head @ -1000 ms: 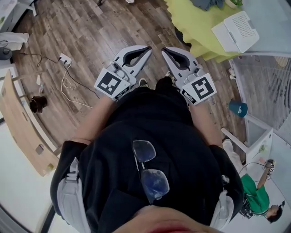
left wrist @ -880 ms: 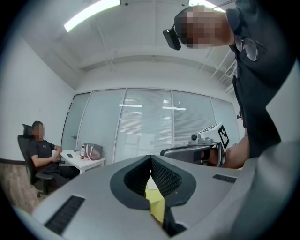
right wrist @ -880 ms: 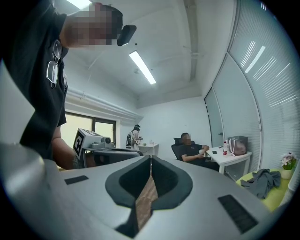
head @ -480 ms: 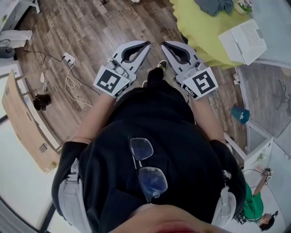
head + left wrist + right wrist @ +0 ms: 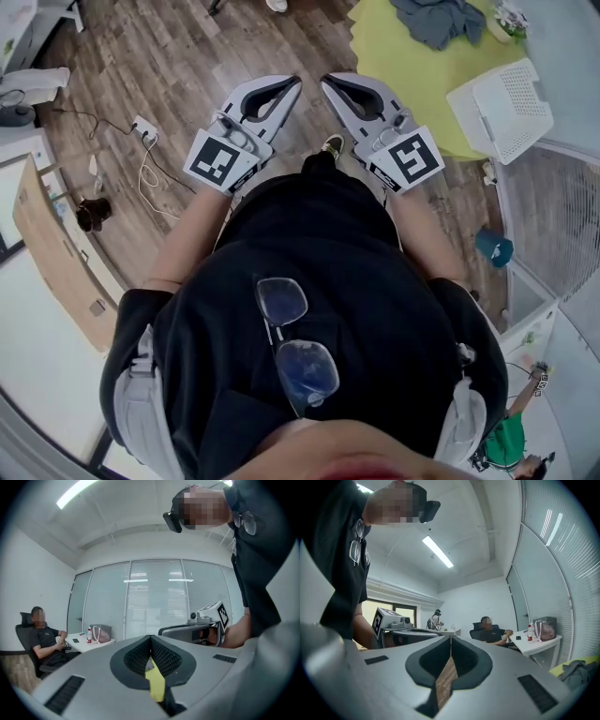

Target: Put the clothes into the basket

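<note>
Grey clothes on yellow mat, far right.
Left gripper and right gripper both pinched closed, empty; white basket at mat's edge.

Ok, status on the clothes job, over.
Left gripper shut, empty. Right gripper shut, empty. Clothes on mat, not in basket. Nothing seen in the way.

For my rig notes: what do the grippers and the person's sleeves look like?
The left gripper and right gripper are light grey tapering shells with black jaw linings, each carrying a white cube with black square markers. The person wears a black short-sleeved shirt.
</note>
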